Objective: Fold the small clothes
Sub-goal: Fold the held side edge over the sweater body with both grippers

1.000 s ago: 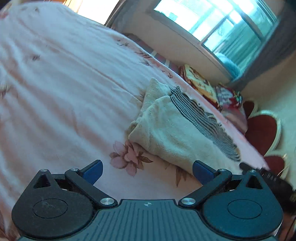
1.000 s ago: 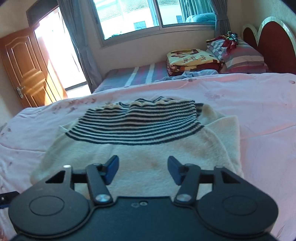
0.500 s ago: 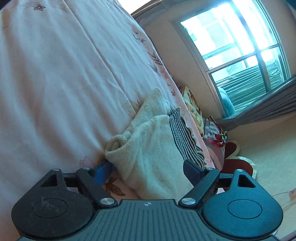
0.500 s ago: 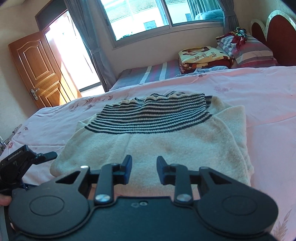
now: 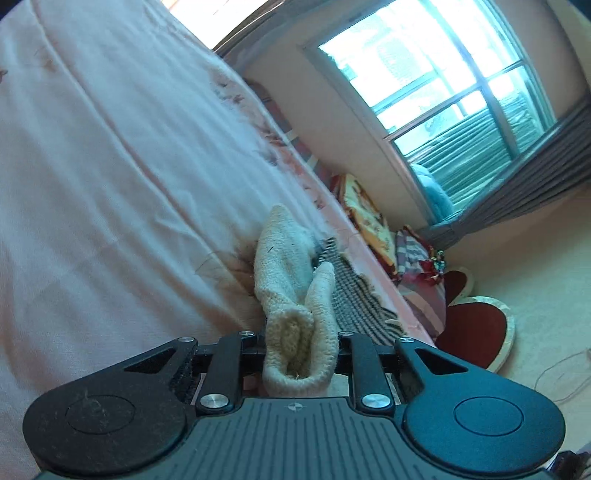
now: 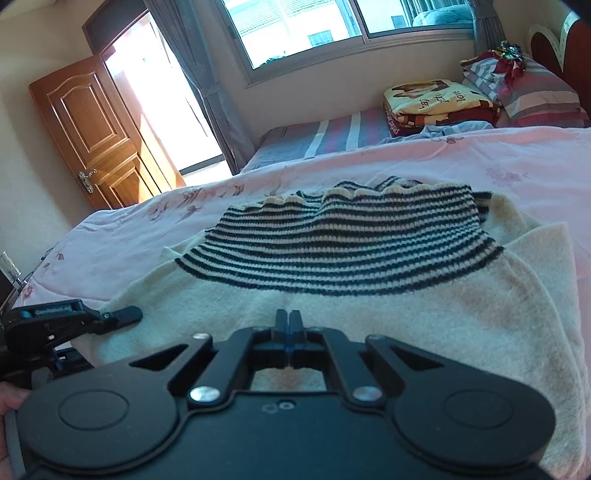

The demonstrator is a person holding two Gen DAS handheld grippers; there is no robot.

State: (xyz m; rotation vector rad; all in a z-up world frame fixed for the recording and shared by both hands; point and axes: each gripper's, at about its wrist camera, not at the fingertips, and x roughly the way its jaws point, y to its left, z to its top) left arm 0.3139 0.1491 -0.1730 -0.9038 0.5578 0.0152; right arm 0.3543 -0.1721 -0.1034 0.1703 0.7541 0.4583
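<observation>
A small cream knit sweater [image 6: 424,317] with a black-striped band [image 6: 343,243] lies on the pink floral bedspread [image 6: 535,173]. In the left wrist view my left gripper [image 5: 301,343] is shut on a bunched cream corner of the sweater [image 5: 295,295], which fills the space between its jaws. In the right wrist view my right gripper [image 6: 289,321] has its fingers pressed together over the sweater's near cream edge; whether cloth is pinched between them is not visible. The left gripper also shows in the right wrist view [image 6: 66,321], at the sweater's left corner.
Folded blankets [image 6: 436,103] and striped pillows [image 6: 535,92] lie at the bed's far right by a red headboard [image 6: 561,44]. A window [image 6: 332,22] and a wooden door [image 6: 96,125] stand beyond. A second striped mattress [image 6: 325,140] lies behind the bed.
Both grippers went from open to shut. The left one moved onto the sweater's corner and clamped it; the right one closed over the near edge.
</observation>
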